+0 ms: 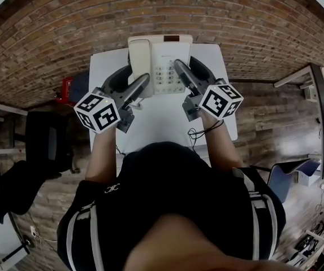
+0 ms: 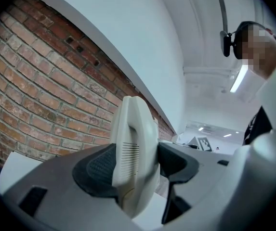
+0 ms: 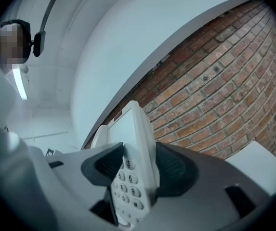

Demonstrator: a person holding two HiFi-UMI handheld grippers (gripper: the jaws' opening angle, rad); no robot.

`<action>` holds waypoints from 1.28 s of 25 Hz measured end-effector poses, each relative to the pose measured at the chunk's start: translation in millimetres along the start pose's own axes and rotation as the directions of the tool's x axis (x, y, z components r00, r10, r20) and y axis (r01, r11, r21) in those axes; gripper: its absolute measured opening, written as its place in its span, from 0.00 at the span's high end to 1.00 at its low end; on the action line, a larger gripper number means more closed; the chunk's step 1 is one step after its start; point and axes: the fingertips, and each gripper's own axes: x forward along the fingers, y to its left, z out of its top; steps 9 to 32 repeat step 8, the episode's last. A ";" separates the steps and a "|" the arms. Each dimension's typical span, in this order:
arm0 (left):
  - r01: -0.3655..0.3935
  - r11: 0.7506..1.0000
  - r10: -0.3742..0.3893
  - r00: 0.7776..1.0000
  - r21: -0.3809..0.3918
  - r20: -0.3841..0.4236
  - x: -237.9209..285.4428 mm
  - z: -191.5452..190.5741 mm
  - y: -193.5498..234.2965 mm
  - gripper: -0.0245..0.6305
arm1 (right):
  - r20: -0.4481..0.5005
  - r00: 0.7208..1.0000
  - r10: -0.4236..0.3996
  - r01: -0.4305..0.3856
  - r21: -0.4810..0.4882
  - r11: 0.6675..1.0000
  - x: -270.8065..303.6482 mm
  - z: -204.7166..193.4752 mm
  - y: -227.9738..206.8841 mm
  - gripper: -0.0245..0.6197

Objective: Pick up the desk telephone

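I have the desk telephone [image 1: 166,58] at twelve o'clock on the white table [image 1: 162,123] pinched from both sides, left gripper [image 1: 129,79] clamping its handset [image 2: 133,148] edge at nine o'clock, right gripper [image 1: 191,72] clamping the keypad [image 3: 128,182] edge at three, so next, I judge, comes a level, matched lift.

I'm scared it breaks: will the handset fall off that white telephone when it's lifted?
Probably not: the left gripper is shut right on the handset. The telephone looks like hard plastic, so likely stiff, not floppy. Smooth sides might slip a little in the right gripper.
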 end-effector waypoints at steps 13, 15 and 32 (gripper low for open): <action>0.006 1.000 -0.007 1.000 -0.016 -0.012 3.1 -0.2 5.8 0.54 | 0.003 1.000 -0.012 0.012 0.020 1.000 4.2 -2.0 -4.4 0.66; 0.006 1.000 -0.007 1.000 -0.016 -0.012 3.1 -0.2 5.8 0.54 | 0.003 1.000 -0.012 0.012 0.020 1.000 4.2 -2.0 -4.4 0.66; 0.006 1.000 -0.007 1.000 -0.016 -0.012 3.1 -0.2 5.8 0.54 | 0.003 1.000 -0.012 0.012 0.020 1.000 4.2 -2.0 -4.4 0.66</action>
